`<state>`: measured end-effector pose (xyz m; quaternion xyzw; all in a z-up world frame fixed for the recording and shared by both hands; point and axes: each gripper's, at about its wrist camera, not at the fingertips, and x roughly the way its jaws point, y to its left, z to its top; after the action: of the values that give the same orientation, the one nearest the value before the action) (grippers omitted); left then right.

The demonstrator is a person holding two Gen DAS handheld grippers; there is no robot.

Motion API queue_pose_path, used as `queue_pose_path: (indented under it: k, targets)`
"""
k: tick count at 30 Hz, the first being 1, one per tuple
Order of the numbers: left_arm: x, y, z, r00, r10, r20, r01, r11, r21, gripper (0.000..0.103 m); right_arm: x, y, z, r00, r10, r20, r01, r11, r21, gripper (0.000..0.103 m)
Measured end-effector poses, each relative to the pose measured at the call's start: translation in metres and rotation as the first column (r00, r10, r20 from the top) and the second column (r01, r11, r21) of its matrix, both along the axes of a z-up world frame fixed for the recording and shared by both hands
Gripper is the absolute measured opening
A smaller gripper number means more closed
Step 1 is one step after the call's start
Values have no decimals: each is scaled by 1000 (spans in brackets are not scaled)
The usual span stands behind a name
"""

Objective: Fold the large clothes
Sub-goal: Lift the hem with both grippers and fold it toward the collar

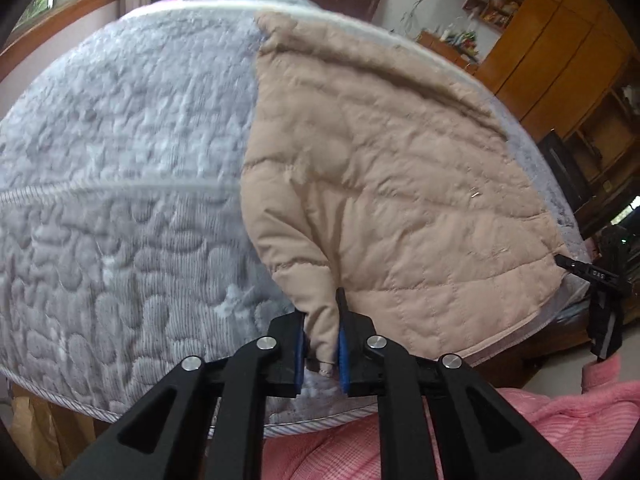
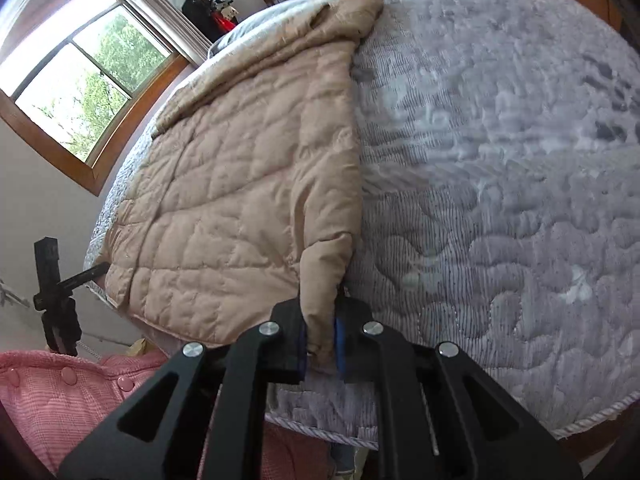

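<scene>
Both my grippers clench corners of the beige quilted coat (image 1: 384, 184): my left gripper (image 1: 323, 344) and right gripper (image 2: 322, 340) each pinch a bunched fold between the blue pads, the rest spread on the grey mattress (image 1: 120, 160).

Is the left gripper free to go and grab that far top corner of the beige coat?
Probably not yet. The left gripper is shut on a corner of the beige coat, so it would have to let go first. Nothing on the mattress blocks the way.
</scene>
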<state>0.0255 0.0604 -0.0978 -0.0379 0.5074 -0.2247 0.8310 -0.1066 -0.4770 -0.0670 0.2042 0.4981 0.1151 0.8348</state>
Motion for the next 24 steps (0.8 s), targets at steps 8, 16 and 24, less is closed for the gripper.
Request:
queue_pose_path:
  k: [8, 16, 24]
  targets:
    - [13, -3, 66, 989, -5, 147, 19, 995, -98, 12, 7, 5, 71, 986, 34, 164, -31, 999, -24, 8]
    - [106, -13, 117, 972, 35, 231, 0, 989, -148, 12, 75, -18, 130, 971, 31, 239, -31, 1000, -5, 8]
    - [226, -39, 138, 966, 99, 240, -61, 985, -159, 12, 197, -43, 152, 983, -9, 185, 5, 1000, 22, 8]
